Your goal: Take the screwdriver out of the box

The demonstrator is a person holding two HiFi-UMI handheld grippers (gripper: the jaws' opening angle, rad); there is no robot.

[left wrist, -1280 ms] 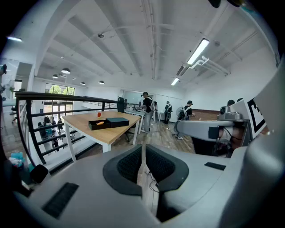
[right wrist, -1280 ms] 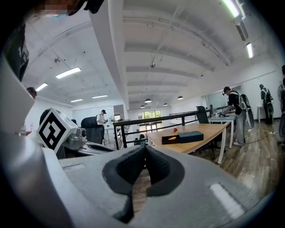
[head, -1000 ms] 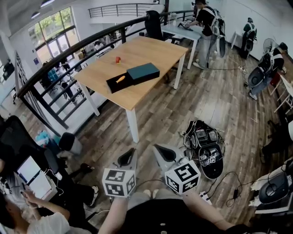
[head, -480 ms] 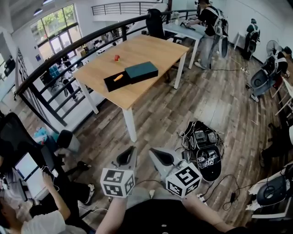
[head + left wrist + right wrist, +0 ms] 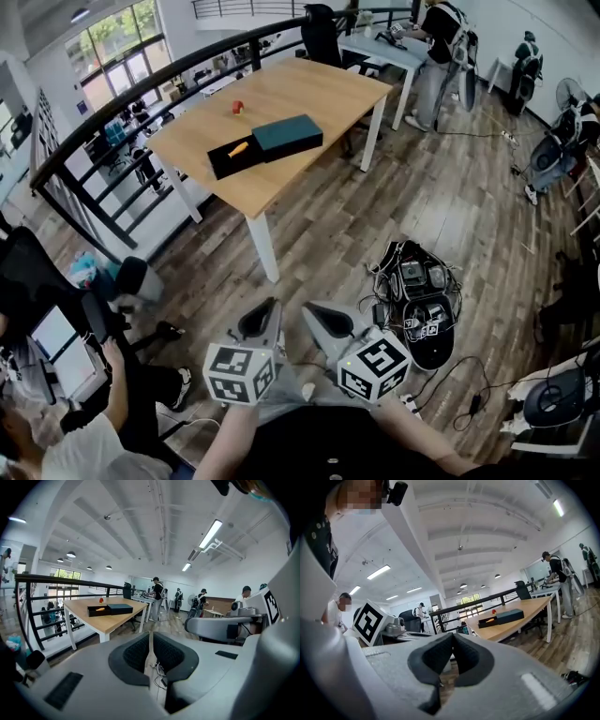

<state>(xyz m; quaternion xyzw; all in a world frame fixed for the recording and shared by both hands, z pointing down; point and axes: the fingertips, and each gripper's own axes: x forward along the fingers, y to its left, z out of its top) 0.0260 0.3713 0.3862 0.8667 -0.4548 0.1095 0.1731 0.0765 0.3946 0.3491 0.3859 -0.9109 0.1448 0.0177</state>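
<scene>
Left tool (image 5: pixel 260 322) and right tool (image 5: pixel 330 319), each with jaws together and empty, held low over the wooden floor (image 5: pixel 375 216), well apart from the counter (image 5: pixel 309 89). The orange screwdriver (image 5: pixel 238 148) lies in the open black box (image 5: pixel 225 161) on the counter, a teal cover (image 5: pixel 289 137) touching the box, a small red thing (image 5: pixel 237 107) nearby

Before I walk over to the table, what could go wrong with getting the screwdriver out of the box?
The cables and bag lie on the floor to your right, a possible trip. The left claw and right claw are both shut, so they need opening first. The screwdriver lies in the box close beside the lid, which a claw might knock.
</scene>
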